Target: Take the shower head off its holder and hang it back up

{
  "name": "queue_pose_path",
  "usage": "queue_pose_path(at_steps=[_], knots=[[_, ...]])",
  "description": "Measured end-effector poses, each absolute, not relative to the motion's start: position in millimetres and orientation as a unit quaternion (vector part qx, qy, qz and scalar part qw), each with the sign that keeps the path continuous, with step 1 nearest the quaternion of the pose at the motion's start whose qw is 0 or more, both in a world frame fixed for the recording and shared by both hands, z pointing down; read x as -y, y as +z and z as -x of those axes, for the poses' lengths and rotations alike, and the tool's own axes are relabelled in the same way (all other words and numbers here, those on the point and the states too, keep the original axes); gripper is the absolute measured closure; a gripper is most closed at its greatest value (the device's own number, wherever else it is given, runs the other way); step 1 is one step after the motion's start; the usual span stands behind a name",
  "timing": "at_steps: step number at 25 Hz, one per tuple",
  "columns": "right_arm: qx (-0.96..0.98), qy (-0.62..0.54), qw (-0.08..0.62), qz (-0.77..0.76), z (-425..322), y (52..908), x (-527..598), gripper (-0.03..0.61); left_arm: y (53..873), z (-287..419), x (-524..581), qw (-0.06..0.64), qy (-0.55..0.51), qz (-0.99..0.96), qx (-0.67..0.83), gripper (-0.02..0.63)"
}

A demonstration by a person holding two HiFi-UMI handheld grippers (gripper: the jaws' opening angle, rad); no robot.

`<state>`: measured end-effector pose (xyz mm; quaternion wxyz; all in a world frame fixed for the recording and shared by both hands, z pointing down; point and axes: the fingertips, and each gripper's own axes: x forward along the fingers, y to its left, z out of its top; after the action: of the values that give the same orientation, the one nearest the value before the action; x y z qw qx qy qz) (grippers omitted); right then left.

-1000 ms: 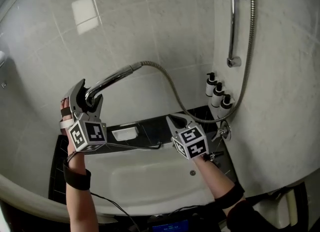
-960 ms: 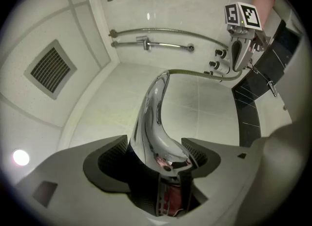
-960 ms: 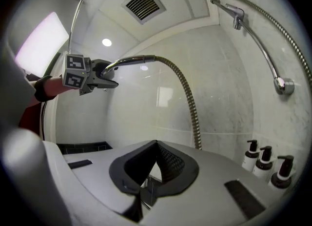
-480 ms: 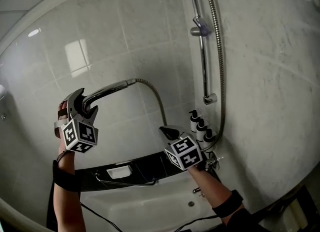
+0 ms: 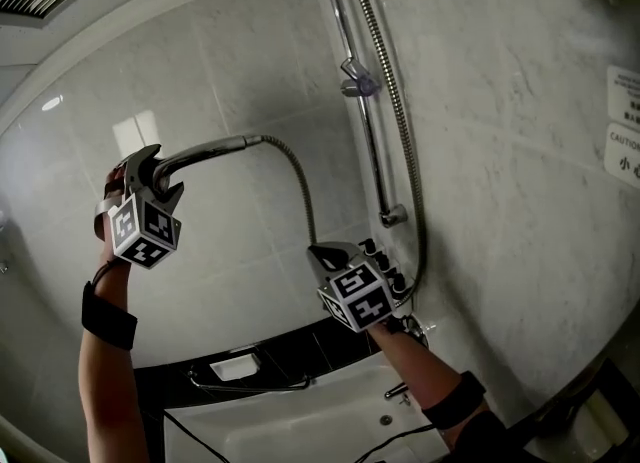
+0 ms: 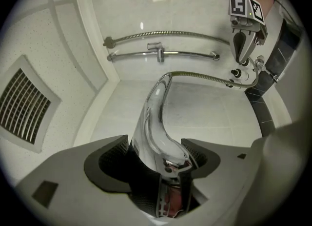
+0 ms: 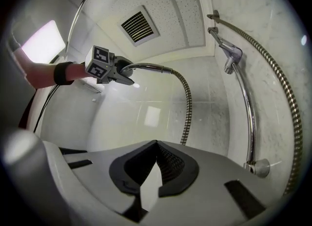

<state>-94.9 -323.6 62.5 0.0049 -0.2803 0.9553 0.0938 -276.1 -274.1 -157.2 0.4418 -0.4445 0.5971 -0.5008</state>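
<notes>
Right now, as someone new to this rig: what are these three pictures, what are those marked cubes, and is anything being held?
No robot here: a person holds a two-jaw tool in each hand, and the marked cubes are parts of those tools. The head view comes from a camera on the person's head, looking into a tiled shower corner above a tub. The other two views come from cameras riding on each tool, looking along its jaws. The left tool is clamped on the shower head, whose hose trails to the right. The right tool is shut and empty. The holder on the rail stands empty, up and to the right of the shower head.
</notes>
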Motion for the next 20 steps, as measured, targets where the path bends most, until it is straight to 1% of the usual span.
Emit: queue_pose_path(at_steps=[4, 20], knots=[[-0.953, 0.098, 0.012, 0.288, 87.9, 49.0, 334.0, 0.571, -188.5, 253.5, 286.7, 0.466, -0.518, 0.434, -0.571, 0.278], [-0.951, 0.099, 0.033, 0.290, 67.1, 23.8, 342.0, 0.571, -282.4, 194.1, 321.9, 0.493, -0.554, 0.410, -0.532, 0.279]])
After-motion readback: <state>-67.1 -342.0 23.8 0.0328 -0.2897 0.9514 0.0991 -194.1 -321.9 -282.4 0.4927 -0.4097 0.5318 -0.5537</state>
